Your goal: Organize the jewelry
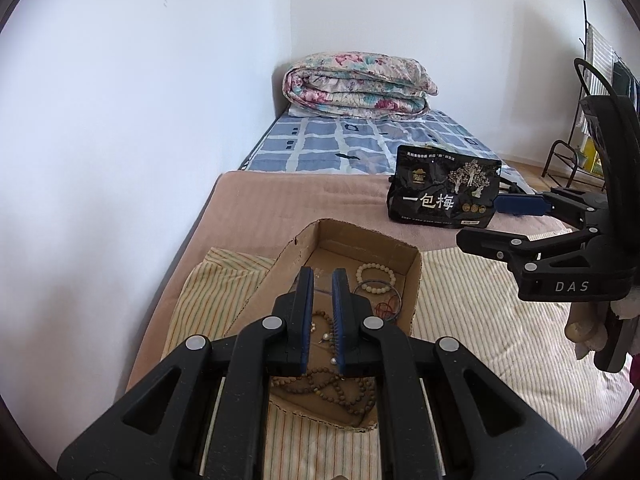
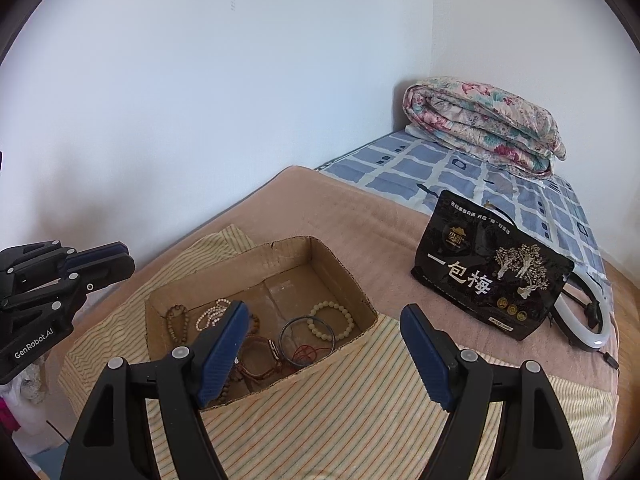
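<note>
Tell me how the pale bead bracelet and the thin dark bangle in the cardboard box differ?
The pale bead bracelet is a string of round cream beads; the bangle is one smooth, thin, dark hoop. The bracelet's band looks thicker; the bangle's is wire-slim. The bracelet lies nearer the box's far wall, the bangle closer to the striped cloth. Both lie flat in the box, overlapping.

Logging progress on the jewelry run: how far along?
Done: nothing visibly sorted. The white bead bracelet, blue bangle, pearl strand and brown bead strands lie mixed in the cardboard box. In hand: nothing; left claw nearly closed over the box, right claw open, empty. Left: all the sorting.
</note>
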The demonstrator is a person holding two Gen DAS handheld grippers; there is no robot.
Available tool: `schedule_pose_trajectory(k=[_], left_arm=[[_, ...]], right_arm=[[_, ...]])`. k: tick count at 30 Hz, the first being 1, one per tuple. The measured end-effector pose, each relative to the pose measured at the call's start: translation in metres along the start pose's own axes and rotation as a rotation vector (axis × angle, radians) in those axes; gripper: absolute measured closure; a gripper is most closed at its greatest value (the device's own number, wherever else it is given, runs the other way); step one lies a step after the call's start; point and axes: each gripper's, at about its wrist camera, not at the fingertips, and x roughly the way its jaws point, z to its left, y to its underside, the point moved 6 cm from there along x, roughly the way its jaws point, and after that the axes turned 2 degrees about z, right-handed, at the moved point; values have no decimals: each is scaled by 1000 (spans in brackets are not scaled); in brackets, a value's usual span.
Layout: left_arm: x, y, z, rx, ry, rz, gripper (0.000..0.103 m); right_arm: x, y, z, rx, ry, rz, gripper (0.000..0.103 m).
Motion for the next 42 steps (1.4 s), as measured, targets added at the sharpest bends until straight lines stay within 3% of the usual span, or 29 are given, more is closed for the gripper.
schedule_pose_trajectory(k=[12, 14, 16, 20, 24, 27, 31, 37, 42], left_arm=[[-61, 3, -32, 48, -20, -65, 96], [-70, 6, -37, 56, -25, -73, 89], [-78, 9, -40, 60, -27, -87, 60], [-92, 17, -47, 71, -42, -106, 56], [-103, 25, -51, 64, -62, -122, 31], [-110, 30, -52, 51, -67, -129, 28], [-121, 36, -52, 39, -87, -146, 14], [-136, 40, -55, 30, -122, -172, 1], [-143, 45, -59, 29, -143, -159, 1]], right_arm=[[-68, 21, -14, 64, 34, -78, 19], [-78, 27, -16, 79, 40, -90, 17], [-86, 31, -19, 90, 48, -101, 16], [-102, 36, -24, 107, 72, -135, 8], [-111, 40, -29, 129, 87, -161, 0], [-112, 43, -29, 119, 98, -161, 0], [-112, 47, -23, 83, 114, -152, 0], [-121, 51, -20, 68, 124, -166, 0], [-127, 55, -22, 74, 133, -170, 0]])
